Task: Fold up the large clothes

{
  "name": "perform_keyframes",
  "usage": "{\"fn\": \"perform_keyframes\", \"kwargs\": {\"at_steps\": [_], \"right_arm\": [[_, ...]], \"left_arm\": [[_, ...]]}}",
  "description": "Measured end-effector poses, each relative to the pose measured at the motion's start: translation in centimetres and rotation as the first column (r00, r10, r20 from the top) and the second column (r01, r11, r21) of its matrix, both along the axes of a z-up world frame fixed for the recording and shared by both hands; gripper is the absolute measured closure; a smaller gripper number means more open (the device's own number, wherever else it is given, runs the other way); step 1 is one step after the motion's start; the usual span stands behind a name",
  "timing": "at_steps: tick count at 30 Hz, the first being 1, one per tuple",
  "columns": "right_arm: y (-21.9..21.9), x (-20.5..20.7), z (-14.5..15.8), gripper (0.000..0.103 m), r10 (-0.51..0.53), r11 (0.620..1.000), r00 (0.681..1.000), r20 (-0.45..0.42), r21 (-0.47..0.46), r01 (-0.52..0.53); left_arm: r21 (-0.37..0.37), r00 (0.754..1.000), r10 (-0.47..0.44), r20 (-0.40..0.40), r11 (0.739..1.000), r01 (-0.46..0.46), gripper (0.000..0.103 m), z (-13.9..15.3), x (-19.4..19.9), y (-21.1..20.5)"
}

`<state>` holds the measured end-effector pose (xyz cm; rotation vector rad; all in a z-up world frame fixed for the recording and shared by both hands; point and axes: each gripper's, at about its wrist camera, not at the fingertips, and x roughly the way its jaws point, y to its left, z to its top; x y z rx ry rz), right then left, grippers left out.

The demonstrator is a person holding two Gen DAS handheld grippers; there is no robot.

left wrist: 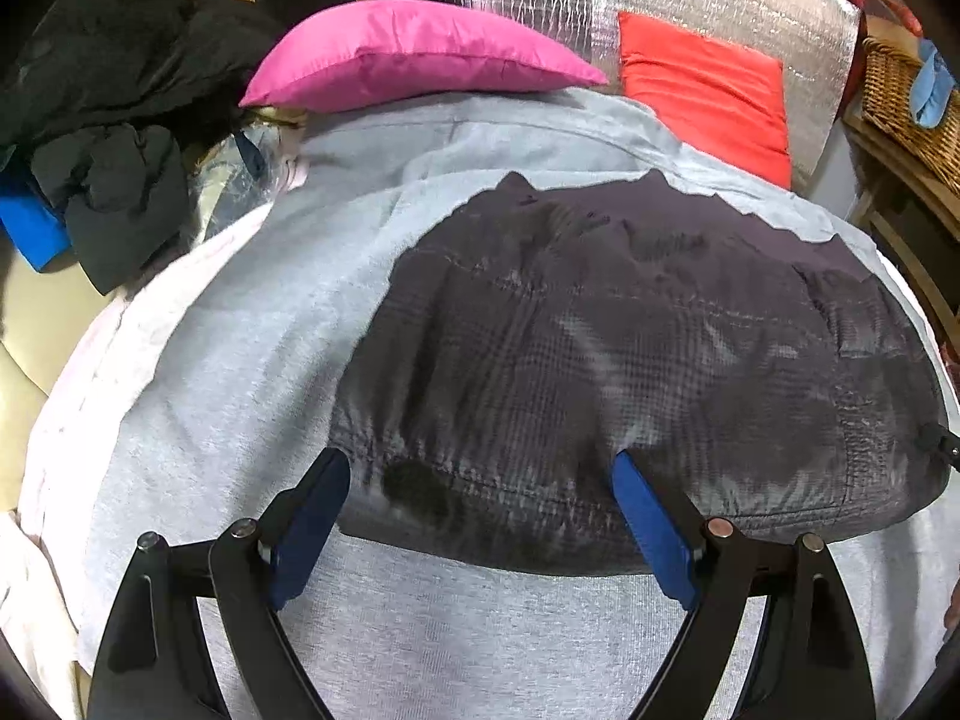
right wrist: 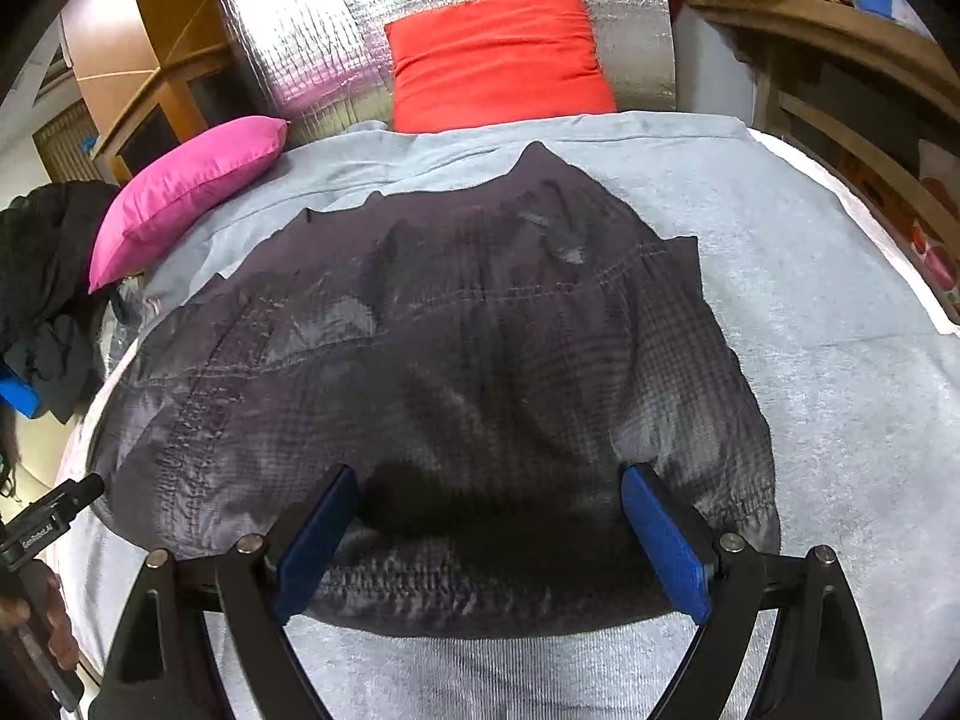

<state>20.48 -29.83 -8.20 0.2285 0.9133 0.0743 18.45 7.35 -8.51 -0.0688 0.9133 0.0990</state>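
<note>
With the dark grey checked quilted jacket (left wrist: 630,360) lying flat on the pale grey sheet (left wrist: 240,360), the left hand-held gripper (left wrist: 480,516) and right hand-held gripper (right wrist: 489,531) hung wide open, empty, over its near hem, apparently poised to pinch it for a fold.

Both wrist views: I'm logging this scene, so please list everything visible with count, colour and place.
jacket: 1, dark grey checked, spread flat on the sheet, nearest the grippers
sheet: 1, light grey, covers the bed
pink pillow: 1, far left of the bed
red pillow: 1, far end, against the foil panel
foil panel: 1, silver, behind the pillows
black clothes: 1 pile, left of the bed
basket: 1, wicker, on the shelf at right
left gripper: black, blue pads, open at the jacket's near hem
right gripper: black, blue pads, open at the near hem
</note>
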Motion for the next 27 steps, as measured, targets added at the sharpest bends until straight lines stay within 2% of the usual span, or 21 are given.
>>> {"fn": "perform_keyframes", "kwargs": {"at_steps": [6, 10, 12, 14, 16, 18, 21, 24, 27], "right_arm": [[-3.7, -2.4, 2.2, 0.011, -0.05, 0.993, 0.998, 0.035, 0.11, 0.046], [-9.1, -4.9, 1.9, 0.011, -0.153, 0.956, 0.988, 0.017, 0.255, 0.144], [-11.1, -5.1, 1.3, 0.011, -0.177, 0.943, 0.984, -0.005, 0.285, 0.171], [-12.4, -4.3, 0.8, 0.011, -0.156, 0.933, 0.987, -0.027, 0.323, 0.157], [-12.9, -2.6, 0.2, 0.011, -0.108, 0.931, 0.993, -0.054, 0.344, 0.12], [-12.9, -0.3, 0.0, 0.011, -0.057, 0.938, 0.996, -0.062, 0.337, 0.075], [-12.8, 2.6, -0.7, 0.011, -0.008, 0.931, 0.996, -0.085, 0.363, 0.039], [-12.4, 4.7, -1.8, 0.011, 0.022, 0.931, 0.993, -0.113, 0.366, 0.021], [-12.4, 6.0, -2.6, 0.011, 0.046, 0.919, 0.99, -0.131, 0.395, 0.01]], "left_arm": [[-0.055, 0.999, 0.023, 0.028, 0.998, -0.021, 0.014, 0.9, -0.3, 3.0], [-0.159, 0.998, 0.063, 0.014, 0.986, -0.06, 0.014, 0.5, -0.2, 6.5], [-0.204, 0.998, 0.062, 0.01, 0.977, -0.059, 0.014, 0.5, 0.7, 8.0], [-0.239, 1.0, 0.031, 0.0, 0.971, -0.03, 0.014, 0.4, 1.9, 8.7], [-0.277, 0.998, -0.069, -0.015, 0.959, 0.062, 0.014, 0.3, 3.8, 8.5], [-0.297, 0.993, -0.119, -0.019, 0.949, 0.108, 0.014, 0.3, 5.6, 8.3], [-0.337, 0.99, -0.139, -0.026, 0.933, 0.122, 0.014, -0.1, 7.9, 8.5], [-0.389, 0.985, -0.159, -0.07, 0.913, 0.12, 0.014, -1.7, 10.5, 8.9], [-0.411, 0.978, -0.182, -0.1, 0.903, 0.126, 0.014, -2.9, 11.7, 8.9]]}}
